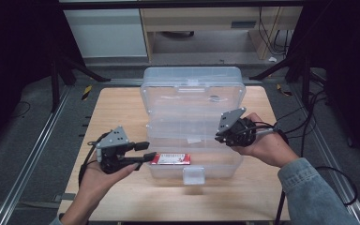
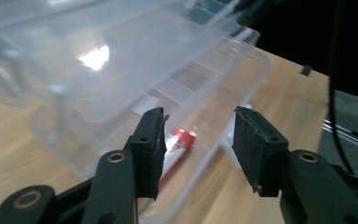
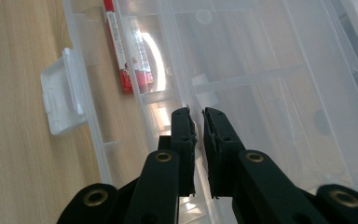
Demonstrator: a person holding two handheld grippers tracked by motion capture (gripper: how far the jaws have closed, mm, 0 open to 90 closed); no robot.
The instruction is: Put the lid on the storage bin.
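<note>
Two grippers work at a clear plastic organizer box lying open on the wooden desk. A red packet lies in the box's front compartment, just beyond the left gripper at its 3 o'clock in the high view; that gripper's jaws stand partly apart with nothing between them. The right gripper, at the box's 3 o'clock edge, has its jaws nearly together, pinching a thin clear wall of the box.
</note>
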